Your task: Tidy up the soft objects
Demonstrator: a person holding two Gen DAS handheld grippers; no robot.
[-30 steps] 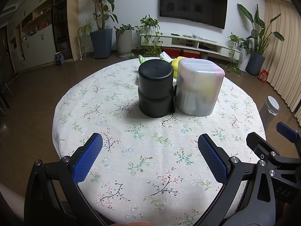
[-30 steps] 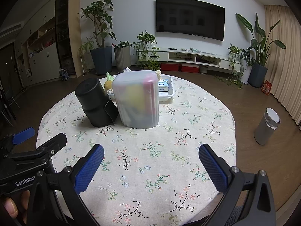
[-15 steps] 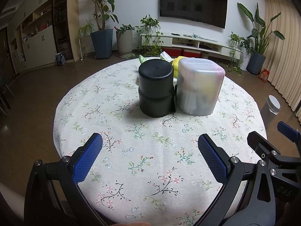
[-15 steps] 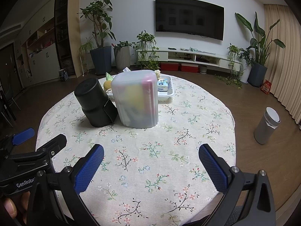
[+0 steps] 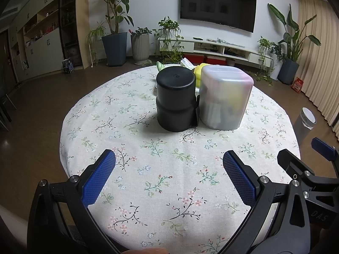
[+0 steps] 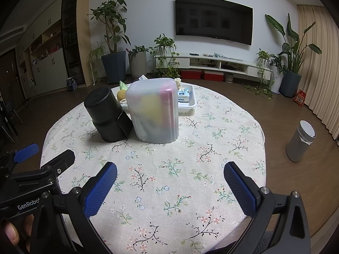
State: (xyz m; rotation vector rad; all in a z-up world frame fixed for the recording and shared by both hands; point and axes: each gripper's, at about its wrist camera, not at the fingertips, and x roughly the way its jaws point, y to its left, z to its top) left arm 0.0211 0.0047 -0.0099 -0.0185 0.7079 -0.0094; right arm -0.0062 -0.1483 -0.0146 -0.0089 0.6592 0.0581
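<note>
Both tongs, left [image 5: 169, 173] and right [image 6: 170, 180], gape empty over the surface [image 5: 169, 169], well short of the black tub [image 5: 175, 99] and frosted box [image 5: 225, 97], seemingly poised to reach

Black canister [image 5: 175, 98], frosted box [image 5: 225, 97], floral tablecloth [image 5: 169, 169].

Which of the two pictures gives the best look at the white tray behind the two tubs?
The right wrist view. There the white tray shows past the frosted tub, with its rim and a blue-and-white packet inside. In the left wrist view the black tub and the frosted tub hide nearly all of it.
</note>
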